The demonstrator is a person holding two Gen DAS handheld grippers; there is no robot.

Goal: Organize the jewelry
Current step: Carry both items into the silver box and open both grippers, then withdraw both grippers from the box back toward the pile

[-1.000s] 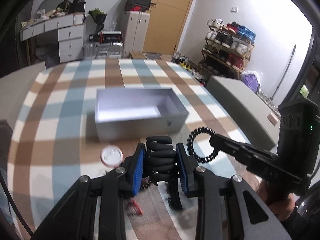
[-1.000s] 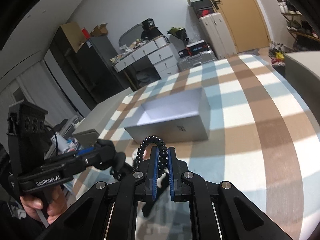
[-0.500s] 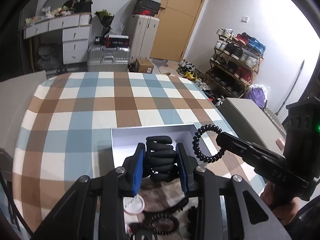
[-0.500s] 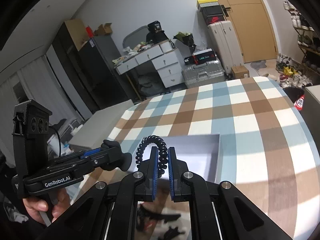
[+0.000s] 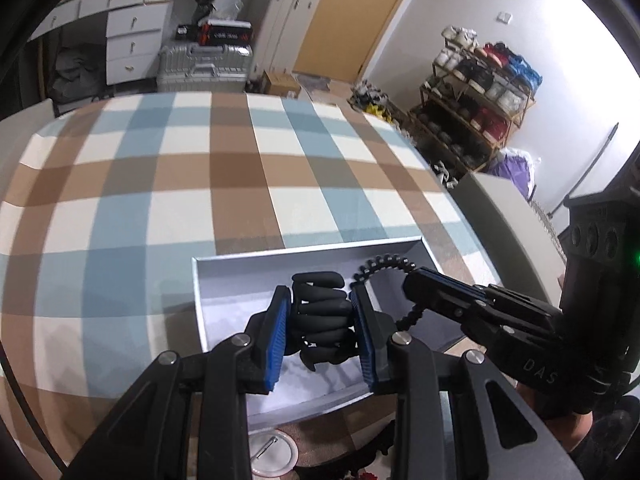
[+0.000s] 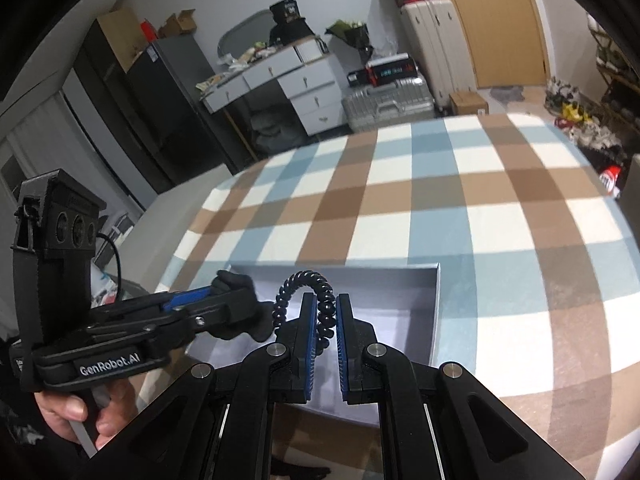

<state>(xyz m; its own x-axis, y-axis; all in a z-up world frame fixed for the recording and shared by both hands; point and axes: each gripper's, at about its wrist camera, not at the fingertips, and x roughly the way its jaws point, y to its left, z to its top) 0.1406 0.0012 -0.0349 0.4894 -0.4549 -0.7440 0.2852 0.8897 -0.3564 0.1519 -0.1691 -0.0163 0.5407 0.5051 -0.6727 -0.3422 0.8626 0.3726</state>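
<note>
Two items are in play, both held above the open grey box [image 5: 404, 246]. The black claw clip [image 5: 320, 312] sits clamped between the jaws of the left gripper [image 5: 320, 320], its curved teeth stacked between the blue pads, over the near half of the box's pale floor. The black spiral hair tie [image 6: 316, 300] is pinched between the nearly closed jaws of the right gripper [image 6: 323, 332], its free loop arching up and over to the left, toward the other tool. In the left wrist view the tie's loop curves up over the box's right part, close to the clip but apparently not touching it.

The step in hand appears to be the drop into the box. To do it well, bring each piece low over the floor before the jaws part, so neither bounces off the thin walls. Keep the two tools from crowding each other; the spiral loop could snag on the clip's teeth if they release side by side. Letting one go first, then the other into the free part of the box, seems safest.

Outside the box, on the checked bench [image 5: 240, 184] at its near edge, lies a round white pin badge [image 5: 274, 454], likely still to be sorted, with some dark pieces beside it too cut off to identify.
</note>
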